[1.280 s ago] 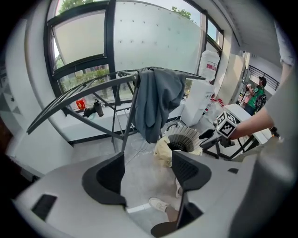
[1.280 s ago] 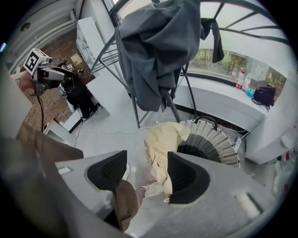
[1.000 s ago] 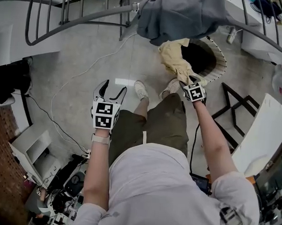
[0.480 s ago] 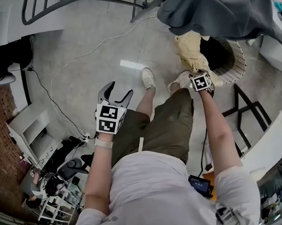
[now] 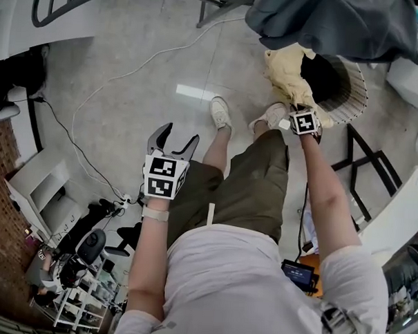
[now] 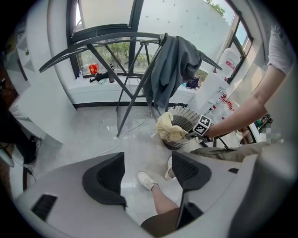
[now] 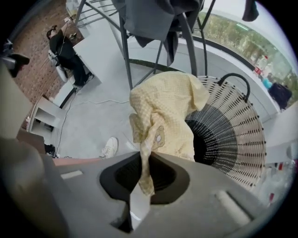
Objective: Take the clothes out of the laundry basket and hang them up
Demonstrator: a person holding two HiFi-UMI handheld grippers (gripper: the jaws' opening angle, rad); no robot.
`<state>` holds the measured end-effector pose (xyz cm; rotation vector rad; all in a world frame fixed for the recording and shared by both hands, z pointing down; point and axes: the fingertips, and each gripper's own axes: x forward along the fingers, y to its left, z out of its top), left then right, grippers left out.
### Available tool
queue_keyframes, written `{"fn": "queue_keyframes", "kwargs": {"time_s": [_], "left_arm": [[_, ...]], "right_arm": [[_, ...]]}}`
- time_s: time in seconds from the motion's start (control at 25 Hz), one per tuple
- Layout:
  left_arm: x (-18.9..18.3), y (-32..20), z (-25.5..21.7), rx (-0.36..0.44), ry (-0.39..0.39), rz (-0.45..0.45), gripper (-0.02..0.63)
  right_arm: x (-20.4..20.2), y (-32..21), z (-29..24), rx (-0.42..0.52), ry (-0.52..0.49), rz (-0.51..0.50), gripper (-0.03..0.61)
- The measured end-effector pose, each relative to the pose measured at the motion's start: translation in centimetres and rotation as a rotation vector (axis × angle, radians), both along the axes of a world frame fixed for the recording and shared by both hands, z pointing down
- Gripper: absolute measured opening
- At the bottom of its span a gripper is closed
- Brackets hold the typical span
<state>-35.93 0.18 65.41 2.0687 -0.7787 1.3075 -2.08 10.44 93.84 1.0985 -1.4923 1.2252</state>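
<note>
A pale yellow checked garment [image 7: 163, 111] hangs over the near rim of the round slatted laundry basket [image 7: 237, 139]. My right gripper [image 7: 144, 174] has just been closing, and its jaws now pinch a hanging fold of that garment. In the head view the right gripper [image 5: 296, 110] sits at the lower edge of the yellow garment [image 5: 286, 73], beside the basket [image 5: 347, 93]. My left gripper [image 5: 173, 136] hovers open and empty over the floor, well left of the basket. In the left gripper view its wide-apart jaws [image 6: 146, 174] hold nothing.
A grey garment [image 5: 340, 23] hangs on the curved metal drying rack [image 6: 116, 39] above the basket. A white cable [image 5: 130, 73] trails across the floor. The person's shoes [image 5: 220, 113] stand near the basket. A black folding frame [image 5: 368, 163] is on the right, clutter [image 5: 73, 261] at lower left.
My right gripper has sunk to the yellow garment's edge and shut on it. The left gripper has come lower and stays open.
</note>
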Motion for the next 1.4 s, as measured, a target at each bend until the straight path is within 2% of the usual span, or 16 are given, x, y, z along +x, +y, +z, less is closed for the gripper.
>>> {"fn": "queue_keyframes", "kwargs": {"time_s": [0.08, 0.24, 0.48, 0.76, 1.2, 1.4], "left_arm": [[0.3, -0.5, -0.1, 0.007, 0.018, 0.003, 0.304], [1.8, -2.0, -1.0, 0.035, 0.067, 0.014, 0.304], [1.8, -2.2, -4.6, 0.081, 0.126, 0.058, 0.304], [3.9, -5.2, -5.3, 0.110, 0.209, 0.120, 0.304], [5.4, -5.7, -7.5, 0.134, 0.313, 0.256, 0.304], [7.7, -5.3, -7.9, 0.123, 0.370, 0.317, 0.304]], "right_arm": [[1.0, -1.6, -1.3, 0.090, 0.021, 0.004, 0.037], [2.5, -2.6, -4.9, 0.178, -0.003, 0.092, 0.037], [2.4, -2.4, -13.4, 0.349, -0.004, 0.170, 0.035], [4.0, -5.8, -22.5, 0.549, 0.051, 0.249, 0.035], [4.6, -9.0, -42.5, 0.926, 0.156, 0.297, 0.035], [4.2, -9.7, -52.5, 1.098, 0.184, 0.291, 0.034]]}}
